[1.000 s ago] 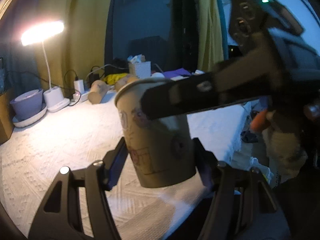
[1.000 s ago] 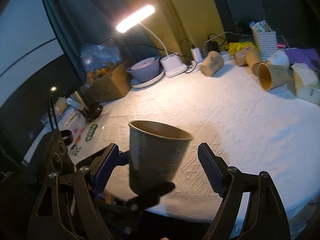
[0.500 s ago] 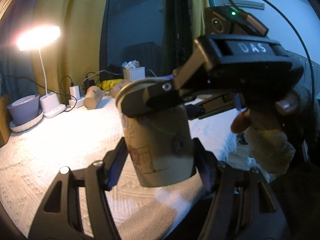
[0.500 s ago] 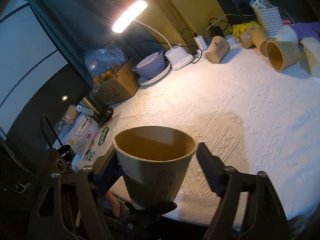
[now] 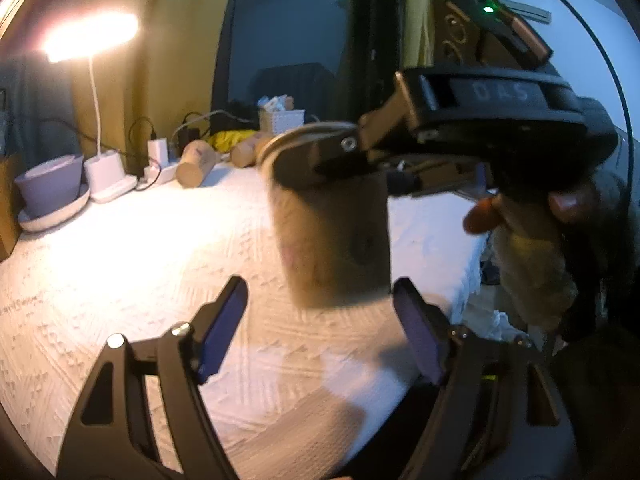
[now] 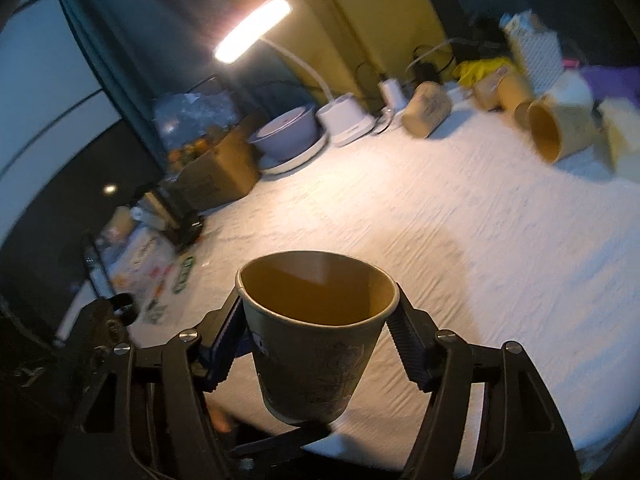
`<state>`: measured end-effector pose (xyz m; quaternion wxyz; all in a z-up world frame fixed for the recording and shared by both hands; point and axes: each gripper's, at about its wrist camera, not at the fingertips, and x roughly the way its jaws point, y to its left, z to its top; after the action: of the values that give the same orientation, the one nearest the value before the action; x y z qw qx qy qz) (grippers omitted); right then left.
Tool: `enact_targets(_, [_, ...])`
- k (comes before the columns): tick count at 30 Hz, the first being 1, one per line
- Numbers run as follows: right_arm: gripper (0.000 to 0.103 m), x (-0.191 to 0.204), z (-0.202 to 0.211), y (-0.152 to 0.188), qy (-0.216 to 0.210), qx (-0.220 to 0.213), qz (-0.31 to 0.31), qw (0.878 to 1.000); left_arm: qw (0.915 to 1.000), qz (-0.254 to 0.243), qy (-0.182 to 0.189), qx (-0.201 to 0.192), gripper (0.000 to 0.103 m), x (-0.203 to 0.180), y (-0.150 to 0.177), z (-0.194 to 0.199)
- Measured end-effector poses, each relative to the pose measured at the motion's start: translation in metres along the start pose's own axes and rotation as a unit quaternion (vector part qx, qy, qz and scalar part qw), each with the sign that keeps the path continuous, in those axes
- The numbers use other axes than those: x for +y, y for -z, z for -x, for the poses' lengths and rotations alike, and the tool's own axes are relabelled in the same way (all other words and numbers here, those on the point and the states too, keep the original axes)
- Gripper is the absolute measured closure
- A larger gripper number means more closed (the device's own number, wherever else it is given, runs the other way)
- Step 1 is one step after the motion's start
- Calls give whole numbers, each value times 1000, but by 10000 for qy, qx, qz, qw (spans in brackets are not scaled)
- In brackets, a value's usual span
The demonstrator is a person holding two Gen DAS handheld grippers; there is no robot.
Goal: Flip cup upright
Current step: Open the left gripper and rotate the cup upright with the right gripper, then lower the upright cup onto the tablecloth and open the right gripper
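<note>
A brown paper cup with drawings (image 6: 316, 336) is upright, mouth up, above the near edge of the white tablecloth (image 6: 460, 208). My right gripper (image 6: 320, 344) is shut on it, fingers pressing both sides just under the rim. In the left wrist view the same cup (image 5: 336, 240) hangs in the air, held by the right gripper's black fingers at its rim. My left gripper (image 5: 320, 328) is open below it, its blue pads apart from the cup's base on either side.
Several other paper cups lie on their sides at the table's far edge (image 6: 426, 108), (image 6: 560, 128). A lit desk lamp (image 6: 344, 118), a lilac bowl on a plate (image 6: 286, 136), a cardboard box (image 6: 216, 168) and a white basket (image 6: 536, 56) stand at the back.
My left gripper has let go of the cup and opened, dropping below it. My right gripper has closed on the cup near its rim and holds it upright.
</note>
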<state>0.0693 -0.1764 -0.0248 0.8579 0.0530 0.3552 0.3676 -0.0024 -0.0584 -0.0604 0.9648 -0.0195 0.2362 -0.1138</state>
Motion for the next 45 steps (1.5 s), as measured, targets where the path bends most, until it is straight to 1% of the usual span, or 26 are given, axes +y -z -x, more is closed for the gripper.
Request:
enact_targets(3, [32,0,-1,-6,393,-186,212,9988,9997,165,-135,124,27,13,-2,-2])
enact_targets(5, [32,-1,-4,-9,676,-290,375,9966,9994,262,-184,137,27,20,-5,0])
enact_targets(7, [32,-3,-9,-13,807,-378,470,9949,9988,371,-276,151,27,28,-7,2])
enact_targets(11, [32,-8,-22,-16,1221,-453,734,9888,9955,809,-433,230,27,52,-13,3])
enact_targets(13, [32,-13,-29,-19,1239,-450,721,9887,9924,1053,-580,252,27,63,-15,7])
enact_targets(18, [32,-15,-46,-23,1406,-452,874,9852,9860,1441,-824,155,27,85,-19,14])
enact_targets(20, [32,-15,-52,-24,1412,-459,904,9848,9833,1581,-884,160,27,93,-18,13])
enact_targets(22, [32,-13,-58,-24,1513,-501,991,9822,9814,1689,-896,192,27,98,-16,11])
enact_targets(28, [32,-9,-64,-19,1635,-604,1179,9776,9806,1717,-910,264,27,97,-12,8])
enact_targets(37, [32,-2,-58,-4,1792,-729,1379,9714,9795,1818,-829,256,27,101,-14,5])
enact_targets(45, [32,2,-54,3,1818,-726,1431,9702,9779,1909,-833,181,27,104,-13,8])
